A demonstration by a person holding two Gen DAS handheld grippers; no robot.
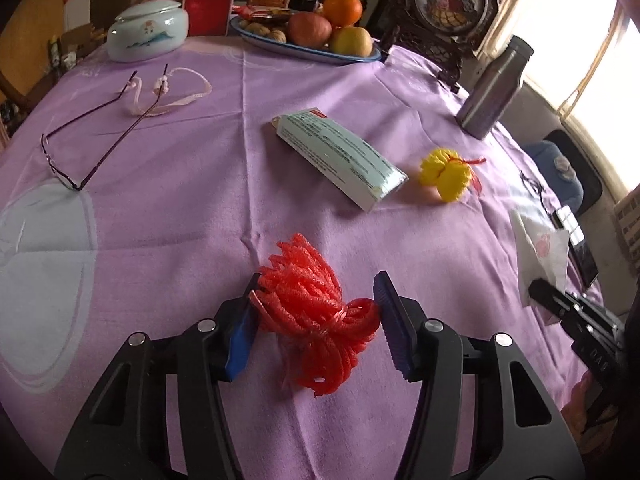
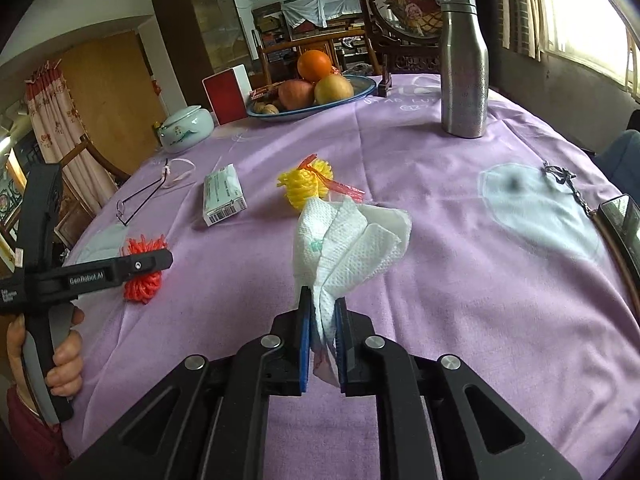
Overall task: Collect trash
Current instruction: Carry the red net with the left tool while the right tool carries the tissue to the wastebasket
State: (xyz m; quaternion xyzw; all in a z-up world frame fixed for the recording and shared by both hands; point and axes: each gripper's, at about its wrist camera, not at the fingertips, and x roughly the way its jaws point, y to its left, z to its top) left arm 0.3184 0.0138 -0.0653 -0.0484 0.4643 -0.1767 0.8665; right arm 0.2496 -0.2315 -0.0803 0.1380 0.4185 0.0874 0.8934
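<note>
A red foam fruit net (image 1: 316, 312) lies on the purple tablecloth between the fingers of my left gripper (image 1: 316, 300), which is open around it; the left pad touches it. It also shows in the right wrist view (image 2: 144, 276), partly behind the left gripper's body. My right gripper (image 2: 323, 308) is shut on a crumpled white paper tissue (image 2: 344, 248) and holds it above the cloth; the tissue also shows in the left wrist view (image 1: 542, 252). A yellow foam net (image 1: 446, 174) with a red tie and a flat green-white box (image 1: 340, 156) lie further out.
On the table are spectacles with a pink strap (image 1: 100, 136), a white lidded porcelain jar (image 1: 146, 32), a red box (image 1: 208, 2), a blue fruit plate (image 1: 304, 46), a steel bottle (image 2: 464, 68) and a phone (image 2: 620, 216) on a chain at the right edge.
</note>
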